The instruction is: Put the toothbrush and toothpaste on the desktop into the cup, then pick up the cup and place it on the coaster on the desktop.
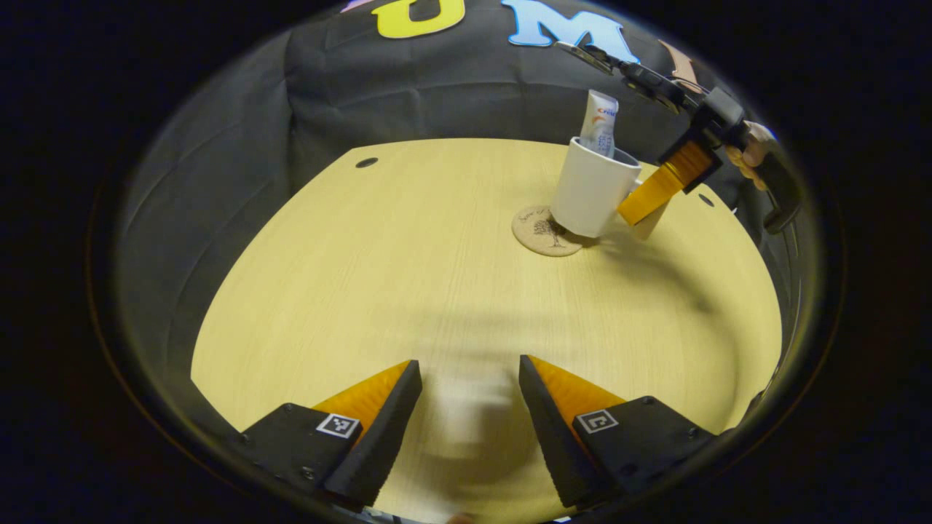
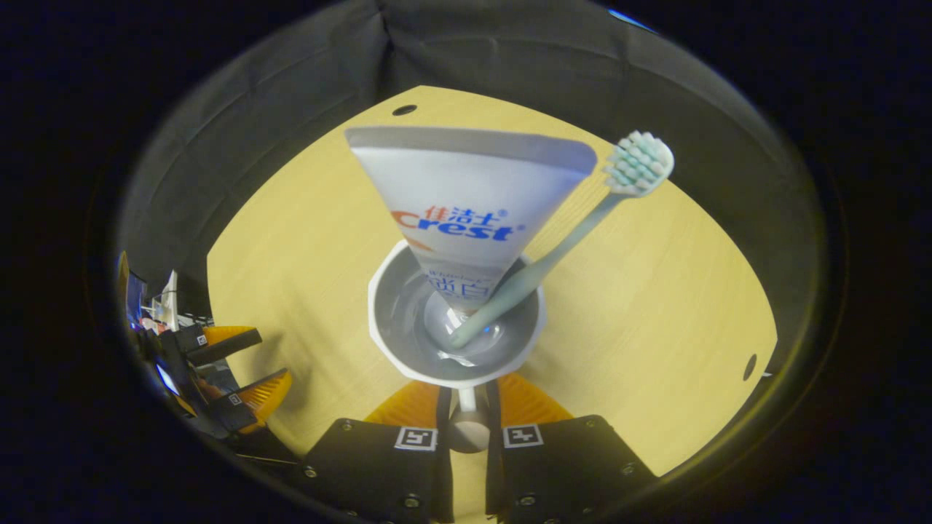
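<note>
In the left gripper view a white cup [image 1: 590,191] leans over the right edge of a round cork coaster [image 1: 540,233]. I cannot tell whether the cup touches it. A toothpaste tube [image 1: 599,122] sticks out of the cup. A hand [image 1: 751,149] holds the right gripper [image 1: 646,209] at the cup's handle. In the right gripper view I look down into the cup [image 2: 393,320], which holds the toothpaste tube [image 2: 466,204] and a pale green toothbrush [image 2: 575,233]. My right gripper [image 2: 466,407] is shut on the cup's handle. My left gripper [image 1: 470,407] hangs open over the near table, holding nothing.
The light wooden table [image 1: 378,276] has small dark holes near its far edge [image 1: 366,162]. Black cloth walls stand close behind it. In the right gripper view the left gripper [image 2: 233,364] sits off the table's left side.
</note>
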The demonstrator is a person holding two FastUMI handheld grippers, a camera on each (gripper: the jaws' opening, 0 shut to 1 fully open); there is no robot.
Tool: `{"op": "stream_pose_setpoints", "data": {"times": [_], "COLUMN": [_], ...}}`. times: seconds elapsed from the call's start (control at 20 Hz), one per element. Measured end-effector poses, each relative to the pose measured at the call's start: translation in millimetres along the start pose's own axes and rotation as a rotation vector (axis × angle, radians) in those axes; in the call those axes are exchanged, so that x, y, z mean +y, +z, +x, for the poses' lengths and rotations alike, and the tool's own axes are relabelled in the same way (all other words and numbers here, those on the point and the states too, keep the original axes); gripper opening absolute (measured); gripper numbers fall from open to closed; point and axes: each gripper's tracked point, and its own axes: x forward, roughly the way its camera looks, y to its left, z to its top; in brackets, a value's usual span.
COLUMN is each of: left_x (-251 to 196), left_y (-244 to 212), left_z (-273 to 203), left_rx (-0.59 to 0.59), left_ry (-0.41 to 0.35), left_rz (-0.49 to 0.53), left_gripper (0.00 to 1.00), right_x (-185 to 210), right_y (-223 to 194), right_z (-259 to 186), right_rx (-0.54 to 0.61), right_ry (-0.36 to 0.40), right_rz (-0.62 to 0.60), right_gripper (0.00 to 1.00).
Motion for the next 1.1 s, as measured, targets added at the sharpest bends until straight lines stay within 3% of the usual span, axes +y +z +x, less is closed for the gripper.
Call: {"op": "stream_pose_setpoints", "data": {"times": [0.45,1.1], "left_x": [-19,-35], "left_y": [-9,1], "left_z": [-11,-13], "left_rx": [0.010,0.015], "left_ry": [0.021,0.024], "left_rz": [-0.022,-0.026], "left_gripper": [0.93,0.93], "right_x": [14,32], "right_y": [16,7], "right_z": [14,28], "right_rx": [0.011,0.040], "right_ry": [0.015,-0.044], "right_rz": [-0.022,-0.051], "right_gripper": [0.18,0.18]}}
